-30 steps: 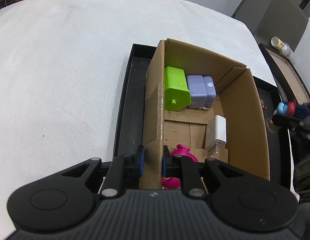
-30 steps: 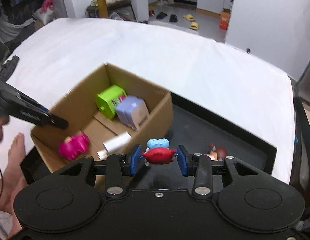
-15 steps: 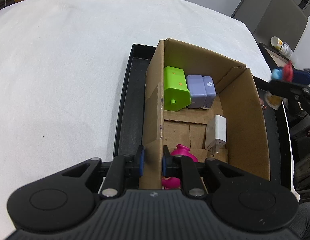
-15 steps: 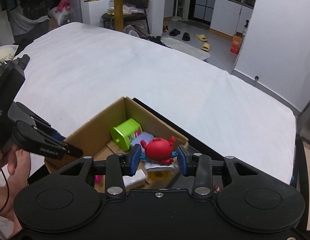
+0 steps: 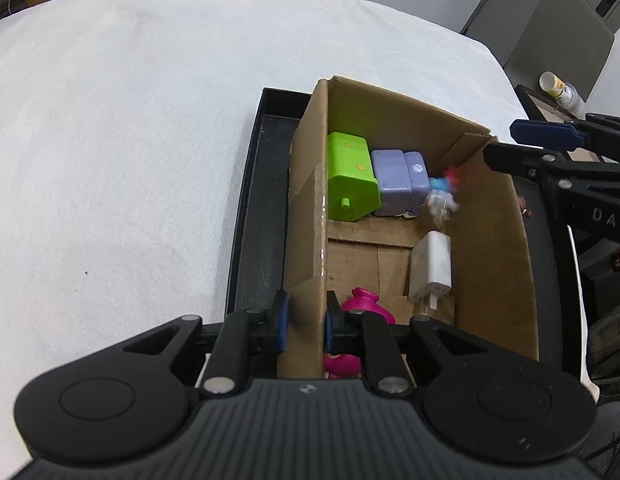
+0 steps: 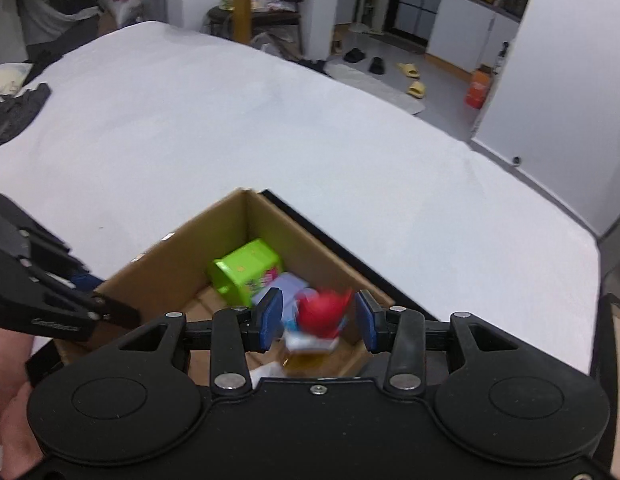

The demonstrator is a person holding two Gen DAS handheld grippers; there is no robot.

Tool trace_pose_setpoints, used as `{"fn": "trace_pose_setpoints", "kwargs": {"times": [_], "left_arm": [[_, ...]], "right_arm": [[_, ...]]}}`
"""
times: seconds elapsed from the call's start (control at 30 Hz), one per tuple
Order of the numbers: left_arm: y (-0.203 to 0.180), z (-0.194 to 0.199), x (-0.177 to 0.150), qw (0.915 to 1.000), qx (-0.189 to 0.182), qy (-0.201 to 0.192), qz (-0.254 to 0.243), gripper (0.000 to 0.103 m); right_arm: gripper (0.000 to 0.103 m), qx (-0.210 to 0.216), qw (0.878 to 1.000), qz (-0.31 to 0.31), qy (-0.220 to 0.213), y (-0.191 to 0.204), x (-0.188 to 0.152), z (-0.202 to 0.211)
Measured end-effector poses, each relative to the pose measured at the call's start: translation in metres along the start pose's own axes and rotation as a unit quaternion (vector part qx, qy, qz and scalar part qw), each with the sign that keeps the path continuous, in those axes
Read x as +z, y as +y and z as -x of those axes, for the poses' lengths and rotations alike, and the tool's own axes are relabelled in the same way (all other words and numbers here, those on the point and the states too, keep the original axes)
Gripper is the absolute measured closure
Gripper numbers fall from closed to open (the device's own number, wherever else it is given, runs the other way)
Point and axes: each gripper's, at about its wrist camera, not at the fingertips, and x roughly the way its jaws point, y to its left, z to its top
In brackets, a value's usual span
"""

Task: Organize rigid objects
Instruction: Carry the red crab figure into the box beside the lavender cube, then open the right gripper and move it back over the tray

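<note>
My left gripper (image 5: 306,322) is shut on the near left wall of the cardboard box (image 5: 308,208). The box holds a green block (image 5: 349,178), a lilac block (image 5: 397,182), a white charger (image 5: 431,266) and a pink toy (image 5: 363,304). My right gripper (image 6: 317,322) is open over the box. The red crab toy (image 6: 323,314) is blurred between its spread pads, falling free; it also shows blurred in the left wrist view (image 5: 443,192), inside the box beside the lilac block.
The box stands in a black tray (image 5: 254,216) on a white cloth-covered table (image 5: 130,120). A small brown figure (image 5: 525,208) lies in the tray right of the box. A chair and a bottle (image 5: 557,90) stand beyond the table.
My right gripper moved over the box, opened and let go of the red crab toy, which now drops into the box. My left gripper kept its hold on the box wall.
</note>
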Motion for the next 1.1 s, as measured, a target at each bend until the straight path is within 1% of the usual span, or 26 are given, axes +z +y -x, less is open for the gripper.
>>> {"fn": "trace_pose_setpoints", "kwargs": {"times": [0.2,0.3,0.37,0.63,1.1], "left_arm": [[0.0,0.001,0.0,1.0,0.0,0.0,0.0,0.087],[-0.001,0.001,0.0,1.0,0.0,0.0,0.0,0.087],[-0.001,0.001,0.0,1.0,0.0,0.0,0.0,0.087],[-0.001,0.001,-0.001,1.0,0.001,-0.001,0.001,0.087],[0.0,0.001,-0.001,1.0,-0.001,0.0,0.002,0.087]], "right_arm": [[0.059,-0.006,1.0,-0.022,-0.004,-0.009,-0.009,0.009],[0.056,-0.009,0.999,-0.035,-0.003,-0.013,-0.017,0.016],[0.054,-0.012,0.999,-0.04,-0.001,-0.015,-0.023,0.02],[0.052,-0.028,0.998,-0.056,0.007,-0.031,-0.041,0.035],[0.052,-0.054,0.994,-0.085,0.028,-0.059,-0.066,0.026]]}}
